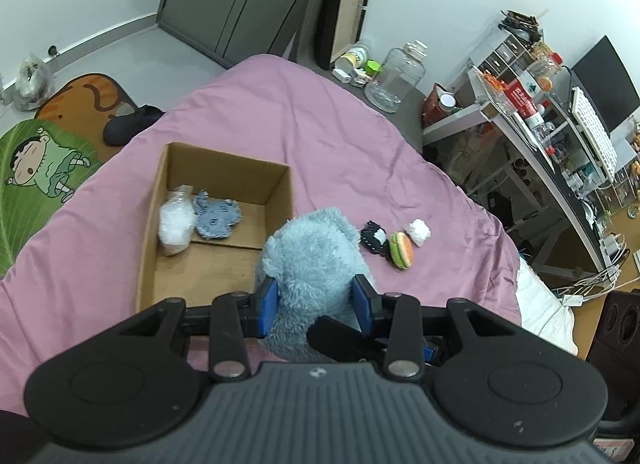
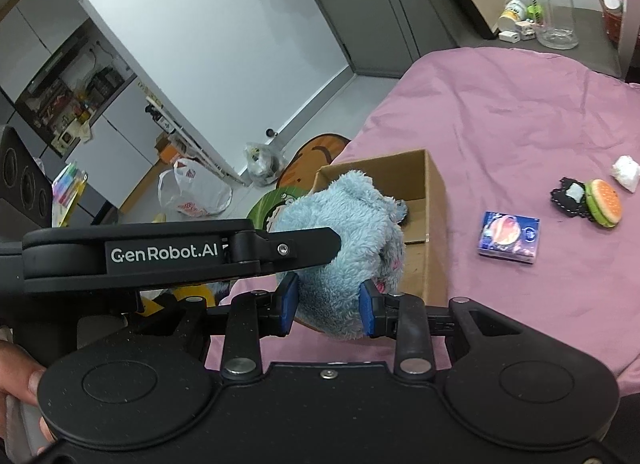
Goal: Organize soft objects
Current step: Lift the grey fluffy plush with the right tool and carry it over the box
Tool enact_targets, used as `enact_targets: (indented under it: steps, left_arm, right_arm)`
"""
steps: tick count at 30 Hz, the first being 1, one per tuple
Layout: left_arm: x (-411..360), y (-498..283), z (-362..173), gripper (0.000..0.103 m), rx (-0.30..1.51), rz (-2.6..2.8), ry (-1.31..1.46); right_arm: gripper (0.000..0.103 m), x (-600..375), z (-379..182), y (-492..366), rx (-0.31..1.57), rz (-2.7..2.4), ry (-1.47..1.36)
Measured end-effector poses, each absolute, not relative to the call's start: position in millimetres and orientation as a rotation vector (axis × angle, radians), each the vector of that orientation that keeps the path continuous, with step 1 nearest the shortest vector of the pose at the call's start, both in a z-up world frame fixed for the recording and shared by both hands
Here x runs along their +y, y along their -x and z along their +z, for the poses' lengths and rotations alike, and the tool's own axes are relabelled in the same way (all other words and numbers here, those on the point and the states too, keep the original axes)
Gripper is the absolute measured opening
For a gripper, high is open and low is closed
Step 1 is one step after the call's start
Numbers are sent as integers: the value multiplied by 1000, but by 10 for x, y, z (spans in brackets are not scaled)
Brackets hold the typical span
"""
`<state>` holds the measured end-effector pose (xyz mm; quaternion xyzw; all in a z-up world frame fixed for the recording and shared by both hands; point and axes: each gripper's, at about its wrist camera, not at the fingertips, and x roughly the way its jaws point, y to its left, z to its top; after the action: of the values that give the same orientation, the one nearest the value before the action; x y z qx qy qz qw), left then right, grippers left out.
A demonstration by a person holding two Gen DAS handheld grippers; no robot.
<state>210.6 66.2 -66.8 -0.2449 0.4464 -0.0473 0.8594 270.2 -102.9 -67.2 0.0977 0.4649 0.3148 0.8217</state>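
A fluffy light-blue plush toy (image 1: pixel 316 264) is gripped by both grippers at the near right corner of an open cardboard box (image 1: pixel 158 199) on the pink bedspread. My left gripper (image 1: pixel 316 304) is shut on the plush. My right gripper (image 2: pixel 330 304) is shut on the same plush (image 2: pixel 344 240); the left gripper's black body crosses its view. Inside the box lie a white wrapped bundle (image 1: pixel 176 223) and a blue-grey cloth piece (image 1: pixel 216 217). On the bed to the right lie a burger toy (image 1: pixel 402 251), a black-and-white soft item (image 1: pixel 374 240) and a white soft lump (image 1: pixel 418 232).
A small blue printed packet (image 2: pixel 509 239) lies on the bed beside the box (image 2: pixel 434 223). A large clear jug (image 1: pixel 396 77) and small items stand beyond the bed. A cluttered desk (image 1: pixel 540 131) is on the right. Cartoon mats (image 1: pixel 40 167) and bags lie on the floor at left.
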Motion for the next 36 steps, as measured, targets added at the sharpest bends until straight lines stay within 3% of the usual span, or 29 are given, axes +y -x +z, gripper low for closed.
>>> enact_targets:
  steps: [36]
  left_arm:
    - [1392, -2460, -1432, 39, 1102, 4, 610]
  right_arm:
    - [31, -359, -1238, -3050, 1175, 652, -191]
